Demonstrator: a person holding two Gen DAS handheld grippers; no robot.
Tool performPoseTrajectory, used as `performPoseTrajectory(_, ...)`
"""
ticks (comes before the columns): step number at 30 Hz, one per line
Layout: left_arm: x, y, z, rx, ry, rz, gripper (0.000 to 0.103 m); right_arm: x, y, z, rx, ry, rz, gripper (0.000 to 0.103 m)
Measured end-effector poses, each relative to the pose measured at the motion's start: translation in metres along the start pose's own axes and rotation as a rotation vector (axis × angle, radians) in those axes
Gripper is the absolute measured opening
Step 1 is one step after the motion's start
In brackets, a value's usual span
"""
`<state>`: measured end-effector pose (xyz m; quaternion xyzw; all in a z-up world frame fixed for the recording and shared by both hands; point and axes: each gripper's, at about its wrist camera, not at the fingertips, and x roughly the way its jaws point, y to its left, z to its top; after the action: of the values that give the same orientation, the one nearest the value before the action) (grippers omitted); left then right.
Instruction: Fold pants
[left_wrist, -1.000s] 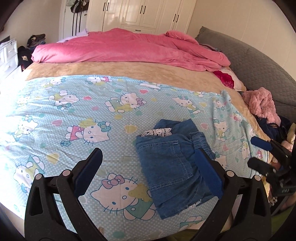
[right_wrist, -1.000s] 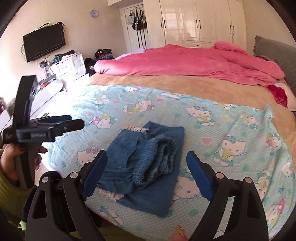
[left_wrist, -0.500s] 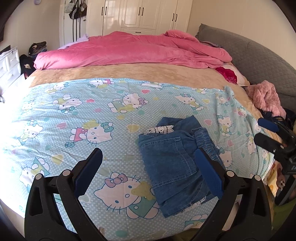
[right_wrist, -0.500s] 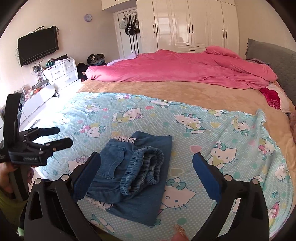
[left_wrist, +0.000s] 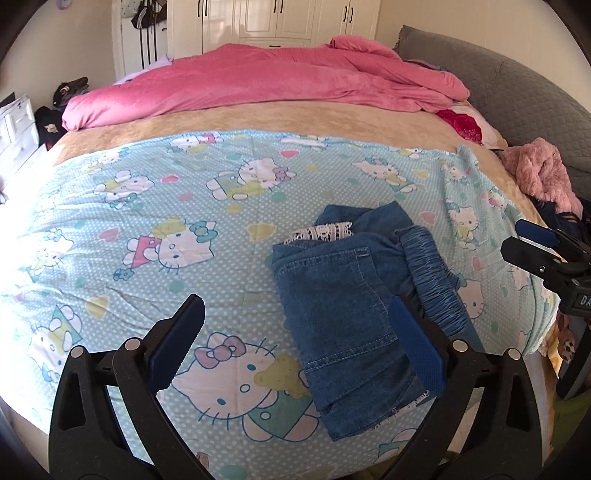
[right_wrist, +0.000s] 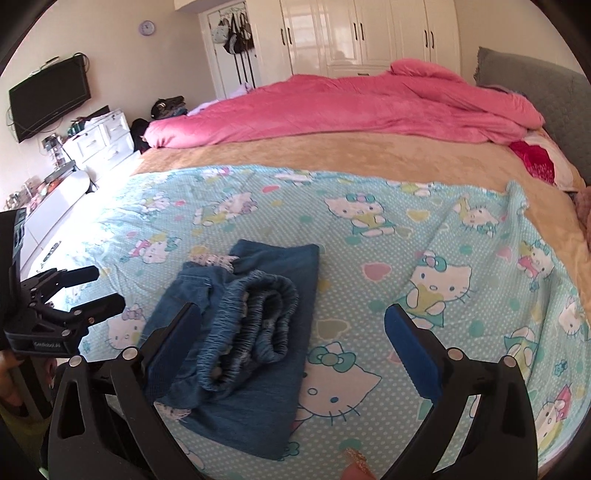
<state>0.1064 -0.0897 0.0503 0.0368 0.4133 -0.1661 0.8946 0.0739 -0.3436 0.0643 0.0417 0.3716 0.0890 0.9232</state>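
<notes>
Denim pants (right_wrist: 240, 325) lie folded into a compact bundle near the bed's (right_wrist: 332, 155) front edge, both hand-held grippers, left (left_wrist: 295, 343) and right (right_wrist: 291, 343), released and empty above them, so folding looks done and only tidying remains.

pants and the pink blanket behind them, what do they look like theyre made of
Pants: denim by the look, matte blue twill with pale topstitching, a ruched elastic waistband and a white lace-like trim peeking out. Pink blanket: seemingly plush fleece or velvet, soft low sheen with loose rumpled folds; the exact fibre cannot be told.
</notes>
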Motion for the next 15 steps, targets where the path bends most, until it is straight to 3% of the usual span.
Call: performPoseTrajectory(15,0.051,-0.011,-0.011,0.011,0.100,0.013,0.094,0.060,-0.022,-0.017,0.026,0.151,-0.006,0.098)
